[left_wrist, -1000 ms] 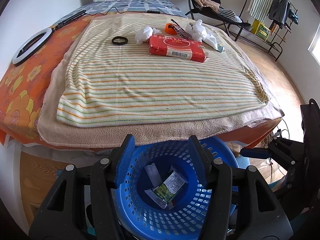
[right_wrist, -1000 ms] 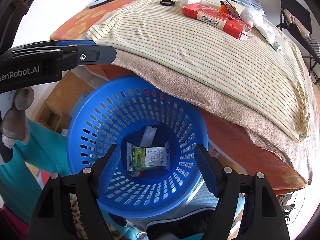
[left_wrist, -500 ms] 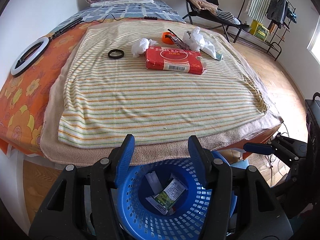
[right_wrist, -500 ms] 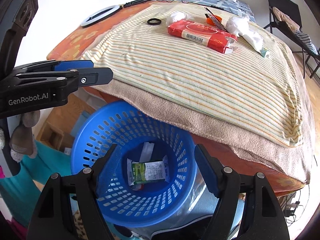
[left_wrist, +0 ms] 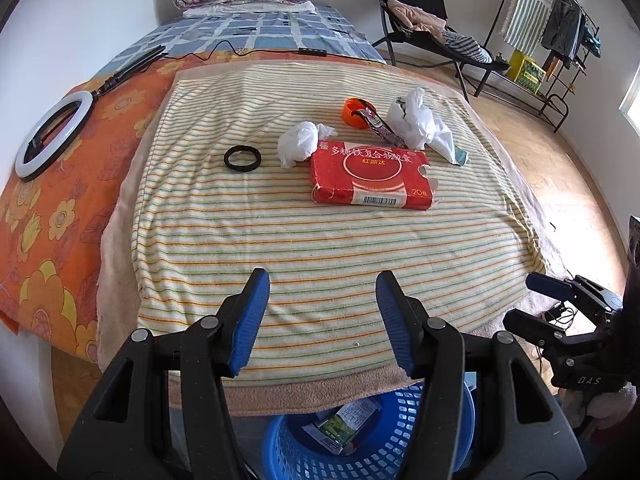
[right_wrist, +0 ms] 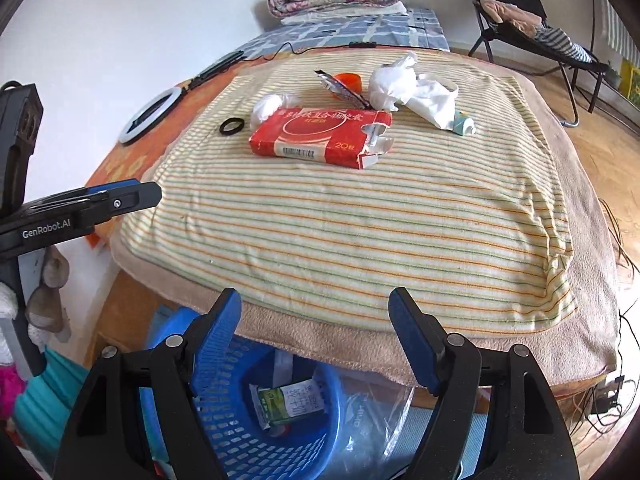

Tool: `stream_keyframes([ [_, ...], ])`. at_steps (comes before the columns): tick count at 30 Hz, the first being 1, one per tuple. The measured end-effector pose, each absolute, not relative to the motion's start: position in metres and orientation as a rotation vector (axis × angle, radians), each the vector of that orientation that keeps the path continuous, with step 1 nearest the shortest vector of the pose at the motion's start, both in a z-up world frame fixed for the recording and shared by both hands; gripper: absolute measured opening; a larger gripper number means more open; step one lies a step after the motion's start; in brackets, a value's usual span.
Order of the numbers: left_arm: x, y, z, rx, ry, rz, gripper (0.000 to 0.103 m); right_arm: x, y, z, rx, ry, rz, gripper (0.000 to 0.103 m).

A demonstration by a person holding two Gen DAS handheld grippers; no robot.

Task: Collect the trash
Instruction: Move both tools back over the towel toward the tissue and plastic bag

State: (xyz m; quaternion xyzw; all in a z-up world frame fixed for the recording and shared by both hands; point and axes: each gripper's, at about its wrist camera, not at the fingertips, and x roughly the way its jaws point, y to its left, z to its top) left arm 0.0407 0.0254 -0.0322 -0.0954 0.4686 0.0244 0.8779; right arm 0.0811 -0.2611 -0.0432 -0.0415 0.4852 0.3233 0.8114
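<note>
At the bed's [left_wrist: 320,248] near edge, both grippers, left [left_wrist: 318,322] and right [right_wrist: 316,338], have lifted from the basket [right_wrist: 256,432], fingers open and empty; remaining trash, red box [left_wrist: 370,174] and tissues [left_wrist: 300,142], waits toward the far edge.

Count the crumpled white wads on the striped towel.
2. One small wad lies just behind the red box's left end; a larger one sits right of the orange cup. Others may be hidden.
</note>
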Motion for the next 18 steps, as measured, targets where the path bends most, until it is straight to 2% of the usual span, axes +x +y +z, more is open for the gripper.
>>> stream_keyframes([
  [18, 0.127, 0.069, -0.038, -0.376, 0.978, 0.043, 0.057, 0.196, -0.261, 0.001, 0.006, 0.959, 0.596, 0.076],
])
